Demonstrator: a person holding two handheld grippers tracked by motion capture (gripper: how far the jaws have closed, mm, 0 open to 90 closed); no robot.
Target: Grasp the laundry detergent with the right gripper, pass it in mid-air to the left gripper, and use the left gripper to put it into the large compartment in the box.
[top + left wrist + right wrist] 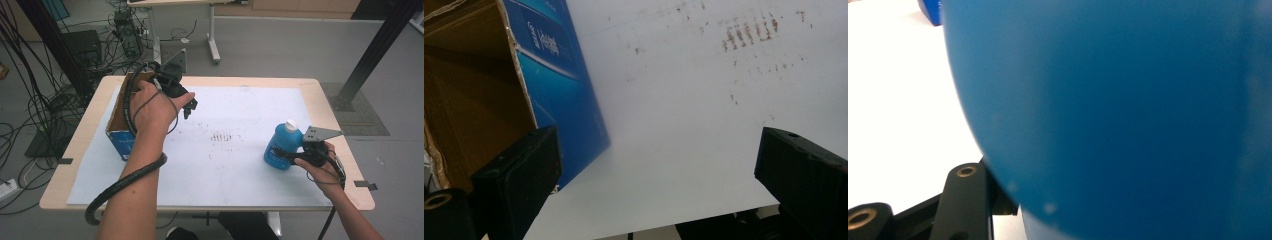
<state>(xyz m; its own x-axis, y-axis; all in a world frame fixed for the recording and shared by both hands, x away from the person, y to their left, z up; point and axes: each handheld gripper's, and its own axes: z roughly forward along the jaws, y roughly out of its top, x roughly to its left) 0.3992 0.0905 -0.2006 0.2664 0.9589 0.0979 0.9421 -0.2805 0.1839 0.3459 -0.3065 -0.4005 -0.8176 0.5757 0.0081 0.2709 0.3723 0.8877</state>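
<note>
- The left gripper is matt black with blocky, square-edged jaws; in the left gripper view a round brass-ringed pivot hole sits at the foot of one jaw.
- A thick black spiral-wrapped cable trails from it along the bare forearm, and a thinner black wire crosses the back of the left hand.
- The right gripper is black too, topped by a grey three-cornered plate with small holes.
- Its flat linkage bars carry brass-ringed pivot holes.
- A black cable hangs below the right hand.
- Both forearms are sleeveless.
</note>
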